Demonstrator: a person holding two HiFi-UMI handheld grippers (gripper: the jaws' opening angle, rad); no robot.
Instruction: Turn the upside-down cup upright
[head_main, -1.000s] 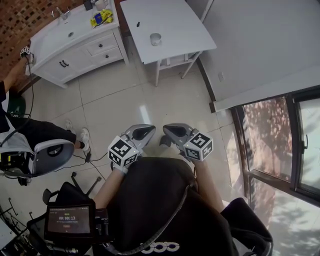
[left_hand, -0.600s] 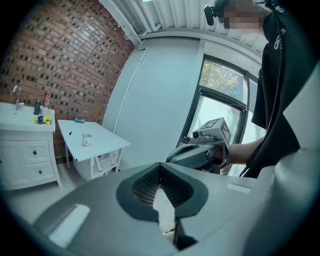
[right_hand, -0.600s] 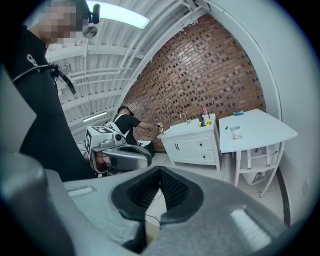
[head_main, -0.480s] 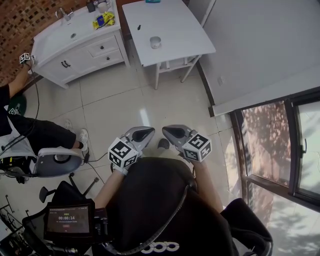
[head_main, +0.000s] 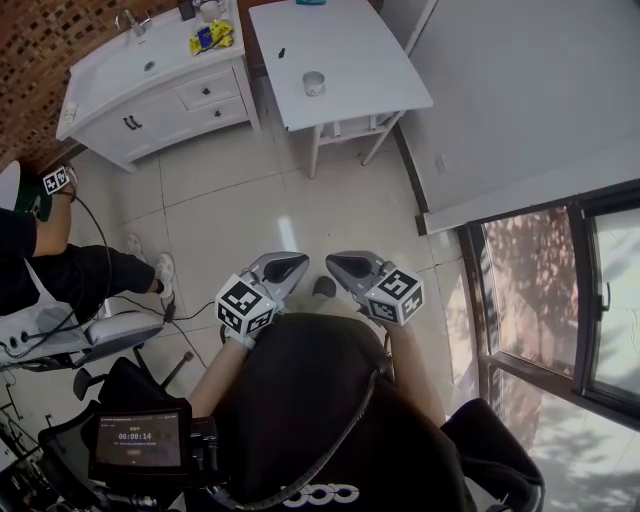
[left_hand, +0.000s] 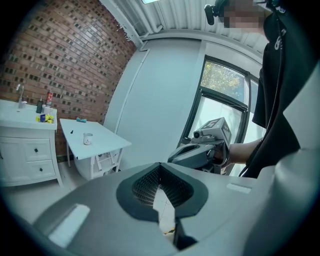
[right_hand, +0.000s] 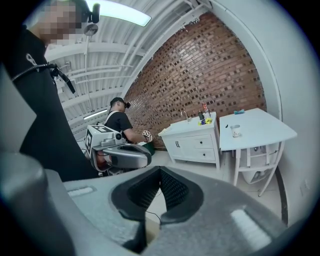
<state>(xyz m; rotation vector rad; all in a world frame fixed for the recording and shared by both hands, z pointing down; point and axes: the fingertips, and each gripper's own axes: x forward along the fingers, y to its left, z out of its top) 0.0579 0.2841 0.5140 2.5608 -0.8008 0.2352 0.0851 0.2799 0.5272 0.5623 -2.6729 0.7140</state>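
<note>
A small pale cup stands on the white table at the far side of the room; it is too small to tell which way up it is. The cup also shows in the left gripper view, and the cup in the right gripper view. My left gripper and right gripper hang side by side close to my body, far from the table. The jaws of the left gripper meet with nothing between them, and so do those of the right gripper.
A white cabinet with a sink stands left of the table, with a yellow item on top. Another person sits by a chair at the left. A window runs along the right wall. Tiled floor lies between me and the table.
Both grippers stay where they were. The person at the left has shifted, with the hand now lower, and the chair has moved down the picture.
</note>
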